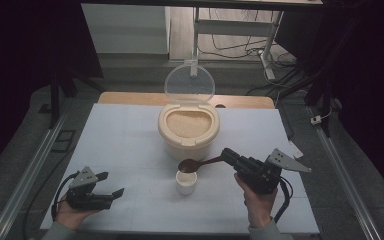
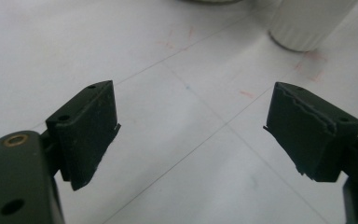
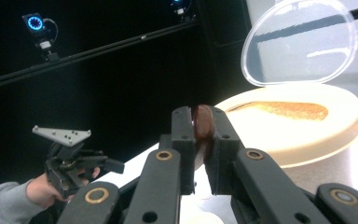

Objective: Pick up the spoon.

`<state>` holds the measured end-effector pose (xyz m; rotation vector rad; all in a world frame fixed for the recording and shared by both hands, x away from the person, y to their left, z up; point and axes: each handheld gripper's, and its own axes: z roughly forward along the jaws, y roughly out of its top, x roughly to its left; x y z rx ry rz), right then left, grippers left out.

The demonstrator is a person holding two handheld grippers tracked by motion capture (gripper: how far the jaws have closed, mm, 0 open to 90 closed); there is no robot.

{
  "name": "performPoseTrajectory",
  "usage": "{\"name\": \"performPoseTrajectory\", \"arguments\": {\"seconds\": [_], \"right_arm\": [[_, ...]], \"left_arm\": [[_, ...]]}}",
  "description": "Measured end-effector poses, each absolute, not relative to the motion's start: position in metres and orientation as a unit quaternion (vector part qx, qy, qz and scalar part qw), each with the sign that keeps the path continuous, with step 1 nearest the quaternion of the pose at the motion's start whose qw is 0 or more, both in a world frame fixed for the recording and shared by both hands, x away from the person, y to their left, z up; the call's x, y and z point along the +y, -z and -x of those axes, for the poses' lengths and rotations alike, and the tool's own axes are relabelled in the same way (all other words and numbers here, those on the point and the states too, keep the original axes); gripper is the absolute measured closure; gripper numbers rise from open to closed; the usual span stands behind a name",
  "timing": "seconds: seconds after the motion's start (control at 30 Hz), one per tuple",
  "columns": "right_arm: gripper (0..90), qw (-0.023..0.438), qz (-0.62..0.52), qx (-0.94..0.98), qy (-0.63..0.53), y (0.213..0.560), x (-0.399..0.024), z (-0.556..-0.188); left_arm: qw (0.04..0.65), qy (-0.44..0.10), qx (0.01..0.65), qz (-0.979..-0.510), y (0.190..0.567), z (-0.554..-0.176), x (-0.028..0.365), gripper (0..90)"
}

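Observation:
A cream rice container (image 1: 188,131) with its clear lid (image 1: 189,84) raised stands mid-table, full of pale grain; in the right gripper view the container (image 3: 303,130) sits right of the jaws. My right gripper (image 1: 228,157) is shut on the handle of a brown wooden spoon (image 1: 196,163), whose bowl hovers over a small white cup (image 1: 186,182). The spoon handle (image 3: 203,122) is pinched between the pads. My left gripper (image 1: 110,184) rests open at the table's front left with nothing between its jaws. The left gripper (image 2: 193,133) views bare table, the cup (image 2: 307,23) beyond it.
The white table top (image 1: 130,140) has a wooden strip (image 1: 130,98) along its far edge. Metal rails (image 1: 35,165) run down both sides. Cables (image 1: 240,47) and a desk frame lie on the floor behind. The left hand and gripper (image 3: 70,158) appear far off in the right gripper view.

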<state>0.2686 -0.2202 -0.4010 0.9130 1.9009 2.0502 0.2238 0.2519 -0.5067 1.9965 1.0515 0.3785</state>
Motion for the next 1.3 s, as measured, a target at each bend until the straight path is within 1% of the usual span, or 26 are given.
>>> {"name": "performPoseTrajectory", "arguments": {"seconds": [0.33,0.67,0.87,1.3], "right_arm": [[83.2,0.115,-0.313,0.631,-0.700,0.396,-0.232,-0.270],[83.2,0.136,-0.307,0.613,-0.715,0.375,-0.240,-0.275],[83.2,0.150,-0.313,0.611,-0.711,0.363,-0.239,-0.287],[83.2,0.157,-0.330,0.608,-0.705,0.345,-0.233,-0.310]], "left_arm": [[0.408,-0.148,0.419,-0.798,0.509,-0.228,0.249,14.2],[0.405,-0.137,0.418,-0.802,0.512,-0.231,0.248,13.2],[0.403,-0.136,0.417,-0.803,0.512,-0.230,0.246,13.1],[0.400,-0.132,0.416,-0.806,0.513,-0.230,0.246,13.2]]}}
